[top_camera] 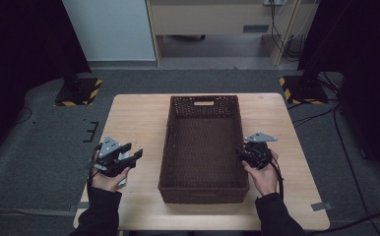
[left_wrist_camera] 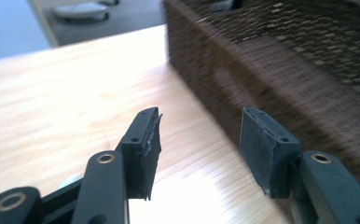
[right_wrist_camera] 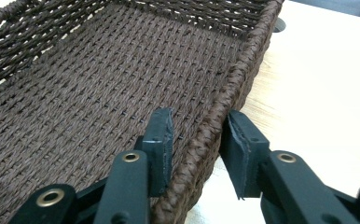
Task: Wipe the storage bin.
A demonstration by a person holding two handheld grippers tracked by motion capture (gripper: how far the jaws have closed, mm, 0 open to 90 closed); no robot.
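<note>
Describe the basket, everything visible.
The basket is dark brown woven wicker, rectangular and shallow, with a handle slot in its far end wall. It sits upright and empty at the middle of the wooden table. The right gripper straddles its right rim, one pad inside, one outside. The left gripper is apart, open.

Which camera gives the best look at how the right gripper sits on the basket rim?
The right gripper view: the right gripper straddles the basket rim, one jaw inside, one outside, a small gap showing at each pad. The high view shows it small and dark at the basket's right wall. The left gripper view shows the basket's outer wall, blurred.
</note>
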